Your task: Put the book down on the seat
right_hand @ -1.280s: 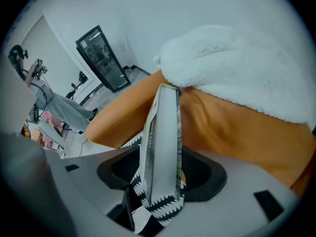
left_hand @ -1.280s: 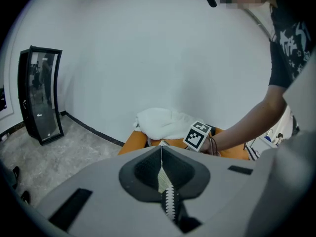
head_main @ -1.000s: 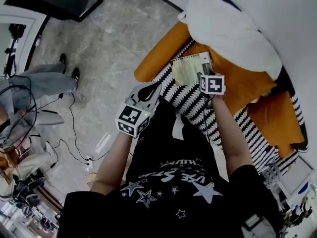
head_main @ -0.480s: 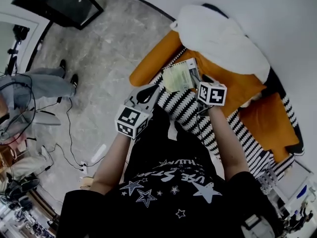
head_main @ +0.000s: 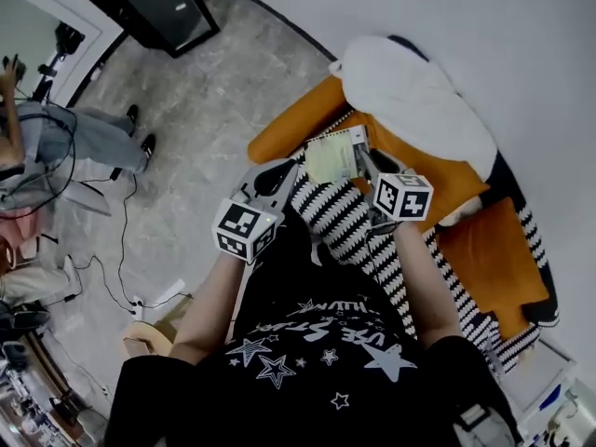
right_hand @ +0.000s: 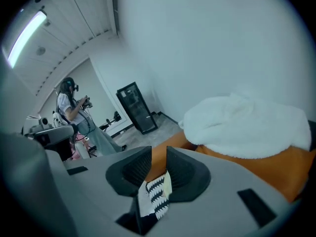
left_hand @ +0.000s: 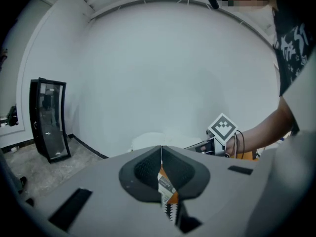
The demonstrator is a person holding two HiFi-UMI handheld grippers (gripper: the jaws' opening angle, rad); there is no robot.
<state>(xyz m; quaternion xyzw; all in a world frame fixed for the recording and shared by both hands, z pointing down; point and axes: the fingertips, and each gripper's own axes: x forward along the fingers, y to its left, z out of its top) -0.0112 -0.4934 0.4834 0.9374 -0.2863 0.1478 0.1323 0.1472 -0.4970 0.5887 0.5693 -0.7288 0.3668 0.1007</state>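
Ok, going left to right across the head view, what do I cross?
Bystander's legs → left gripper → book → right gripper, whose jaws have just been closing with nothing between them → orange cushion.

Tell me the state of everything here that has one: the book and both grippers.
book: lying flat on the striped seat cover, held by neither gripper.
left gripper: shut, empty.
right gripper: jaws apart, have just been closing, nothing between them.

White fluffy cushion (head_main: 414,101), black glass-fronted cabinet (head_main: 154,3) by the wall (head_main: 466,17), loose cables (head_main: 119,250) on grey floor (head_main: 214,101)
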